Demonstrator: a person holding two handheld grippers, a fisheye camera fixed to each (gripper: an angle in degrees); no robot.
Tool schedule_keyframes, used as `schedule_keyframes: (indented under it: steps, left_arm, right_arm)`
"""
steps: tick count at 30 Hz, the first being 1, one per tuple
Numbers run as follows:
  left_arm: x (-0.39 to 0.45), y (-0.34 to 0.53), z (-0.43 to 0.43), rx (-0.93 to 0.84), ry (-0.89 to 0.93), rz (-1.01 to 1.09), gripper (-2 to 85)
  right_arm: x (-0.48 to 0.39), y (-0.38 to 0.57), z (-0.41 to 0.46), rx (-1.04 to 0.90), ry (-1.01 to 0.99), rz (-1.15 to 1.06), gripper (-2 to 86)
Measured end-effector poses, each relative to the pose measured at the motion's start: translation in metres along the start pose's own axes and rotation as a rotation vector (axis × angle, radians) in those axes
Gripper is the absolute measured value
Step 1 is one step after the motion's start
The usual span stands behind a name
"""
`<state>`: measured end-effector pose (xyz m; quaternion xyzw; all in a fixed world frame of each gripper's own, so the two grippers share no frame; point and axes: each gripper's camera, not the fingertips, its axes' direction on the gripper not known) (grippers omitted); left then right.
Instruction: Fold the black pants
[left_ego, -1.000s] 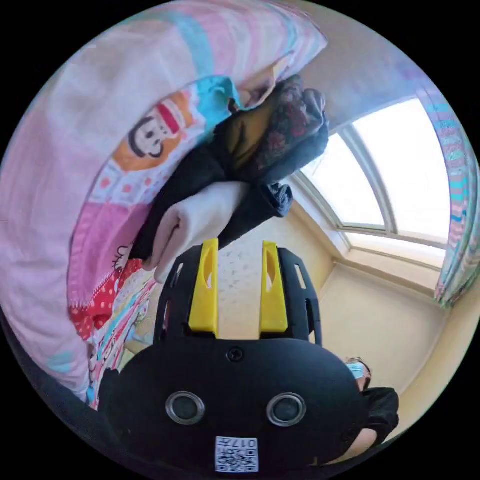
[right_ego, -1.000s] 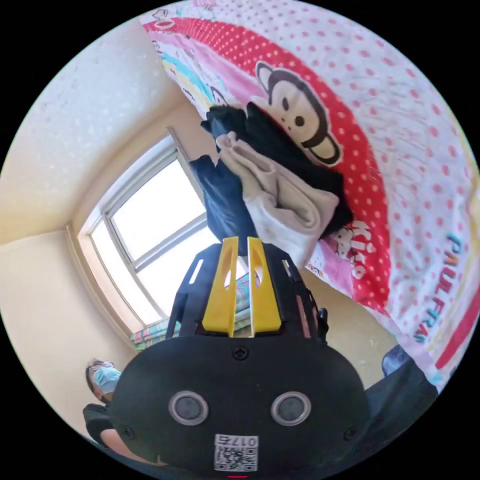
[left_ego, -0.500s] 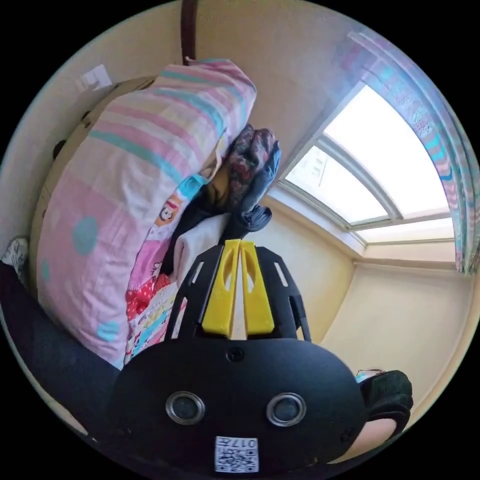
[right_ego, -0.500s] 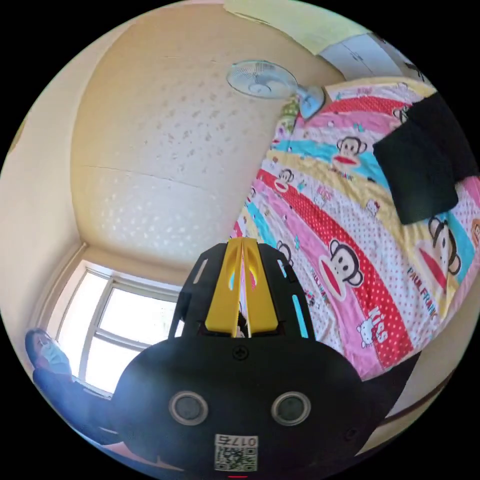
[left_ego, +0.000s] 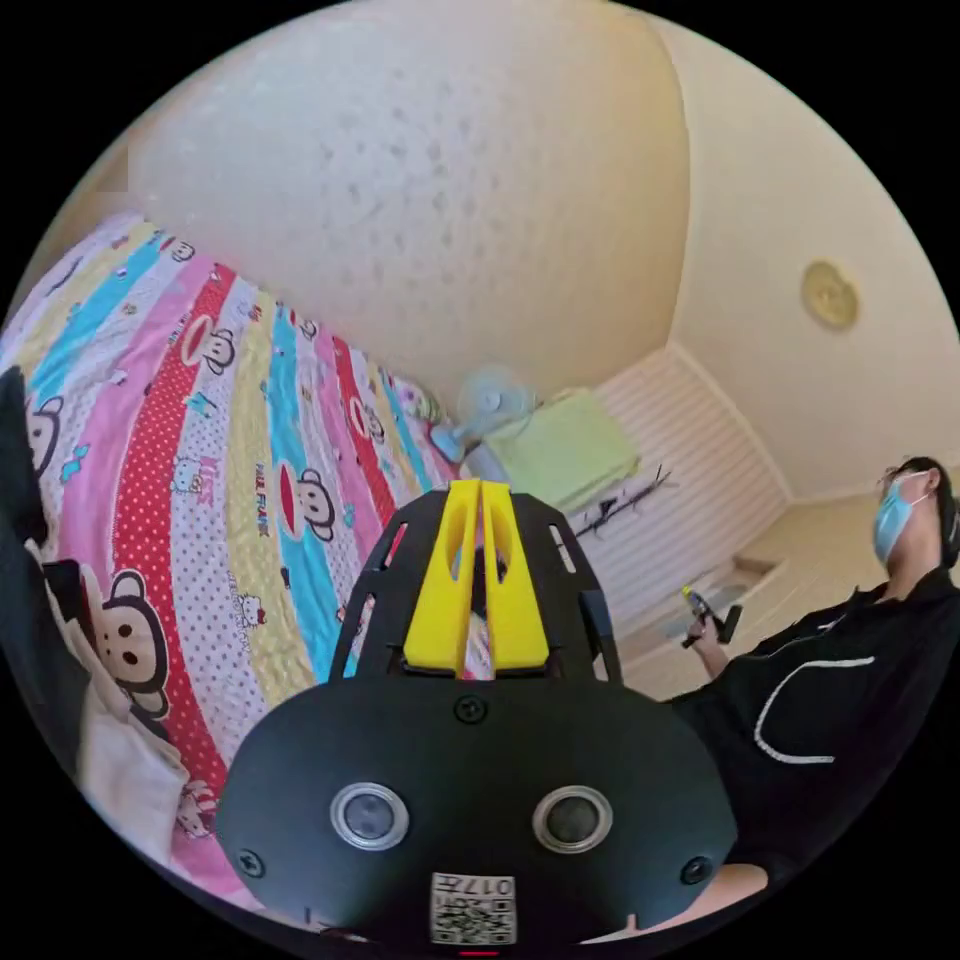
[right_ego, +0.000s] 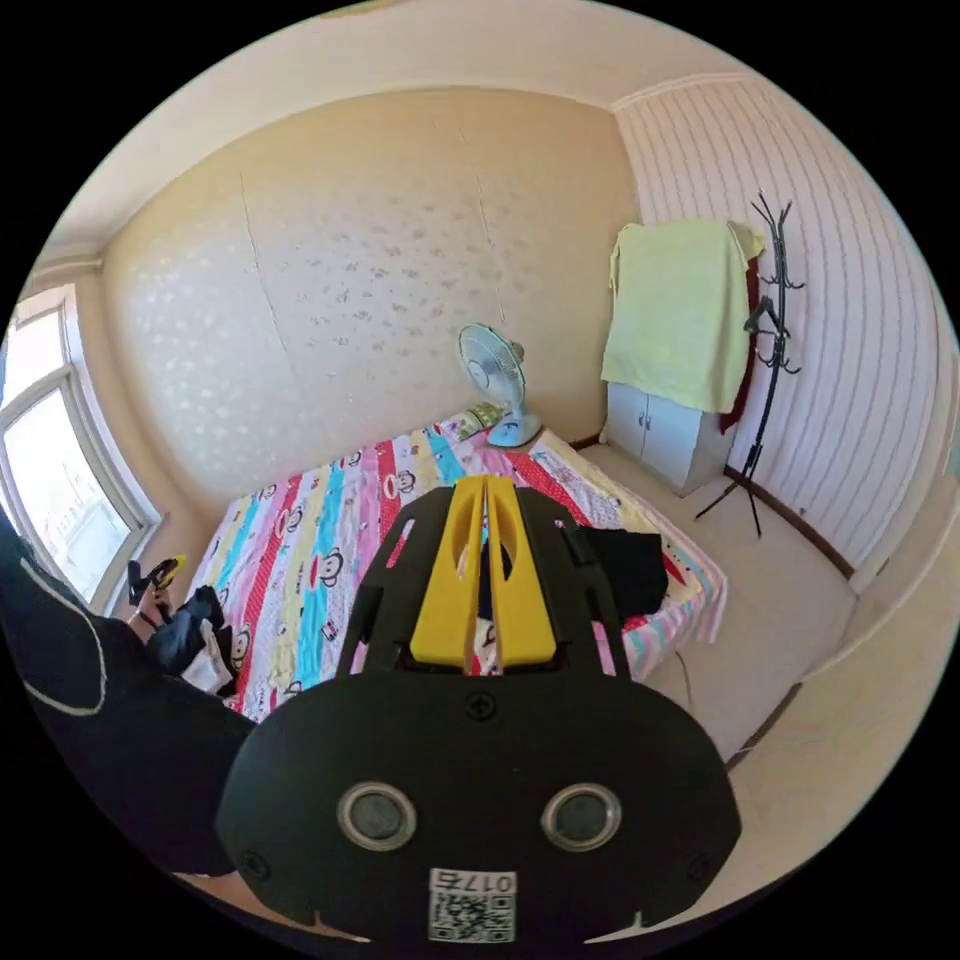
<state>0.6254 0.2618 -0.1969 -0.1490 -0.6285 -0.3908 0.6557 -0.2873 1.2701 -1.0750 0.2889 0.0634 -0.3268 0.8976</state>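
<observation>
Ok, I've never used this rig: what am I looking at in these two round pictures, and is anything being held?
Each round picture comes from a fisheye camera riding on a hand-held tool with two yellow jaws; a person carries one in each hand. The left gripper sits low in its own view, the right gripper likewise. Both have their jaws closed with nothing gripped. Both views look across a bed with a striped cartoon bedspread. On it lie the black pants, folded, and a loose pile of clothes near the person.
</observation>
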Motion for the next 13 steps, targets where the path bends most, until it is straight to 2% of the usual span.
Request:
schedule_keyframes:
  steps: [1, 2, 3, 6, 9, 11, 13]
  left_arm:
    - [0.015, 0.014, 0.079, -0.143, -0.047, 0.043, -1.0]
    - [0.022, 0.025, 0.119, -0.212, -0.061, 0.061, -1.0]
    - [0.035, 0.052, 0.200, -0.347, -0.068, 0.092, -1.0]
    - [0.074, 0.140, 0.398, -0.685, 0.047, 0.196, -1.0]
    - [0.119, 0.237, 0.569, -1.000, 0.164, 0.310, -1.0]
    - [0.149, 0.286, 0.646, -1.166, 0.196, 0.448, -1.0]
    - [0.179, 0.330, 0.728, -1.298, 0.133, 0.664, -0.9]
  right_arm:
    - [0.009, 0.008, 0.008, -0.031, 0.021, 0.011, 0.3]
    - [0.030, 0.025, 0.026, -0.090, 0.037, 0.080, 0.3]
    - [0.051, 0.048, 0.047, -0.153, -0.004, 0.212, 0.3]
    - [0.074, 0.124, 0.103, -0.275, -0.222, 0.391, 0.4]
    - [0.100, 0.180, 0.144, -0.450, -0.144, 0.502, 0.5]
    - [0.126, 0.185, 0.156, -0.458, -0.161, 0.497, 0.6]
    - [0.155, 0.169, 0.161, -0.445, -0.182, 0.417, 0.8]
